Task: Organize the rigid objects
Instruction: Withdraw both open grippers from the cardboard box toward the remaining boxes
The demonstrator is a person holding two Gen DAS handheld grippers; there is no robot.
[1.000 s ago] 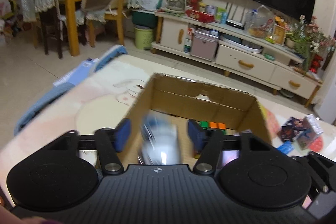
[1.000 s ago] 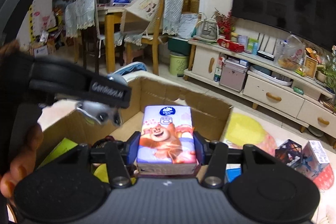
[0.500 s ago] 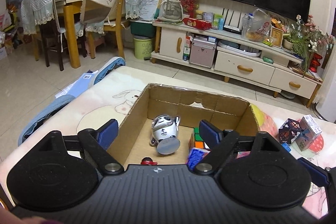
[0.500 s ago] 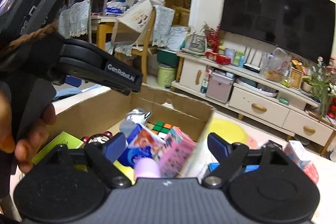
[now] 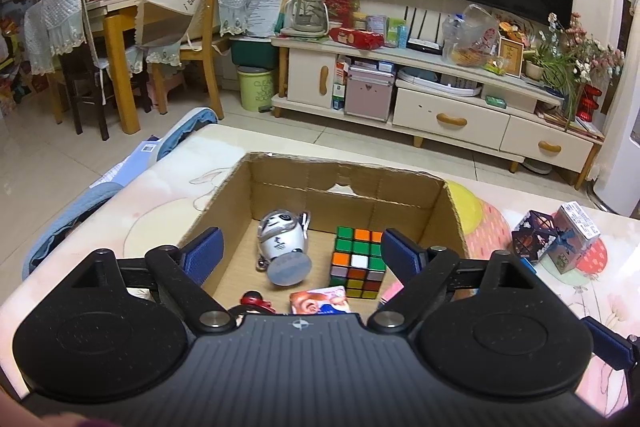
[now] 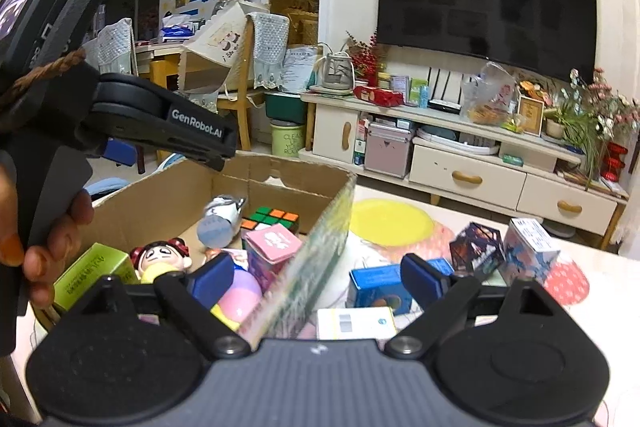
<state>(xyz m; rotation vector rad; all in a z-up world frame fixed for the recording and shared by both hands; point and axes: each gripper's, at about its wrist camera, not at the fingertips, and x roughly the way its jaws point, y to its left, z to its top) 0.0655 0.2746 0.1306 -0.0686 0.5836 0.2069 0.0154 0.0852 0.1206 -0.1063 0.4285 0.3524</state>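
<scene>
My left claw (image 5: 301, 251) hangs spread wide and empty over the cardboard box (image 5: 400, 187), where the panda figure (image 5: 280, 241) and puzzle cube (image 5: 358, 261) lie; my right claw (image 6: 318, 277) is opening, gripping nothing, astride the box's wall

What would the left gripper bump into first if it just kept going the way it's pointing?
Probably the white panda figurine lying in the cardboard box, maybe the Rubik's cube beside it; depth is unclear. The left gripper is open, holding nothing.
</scene>
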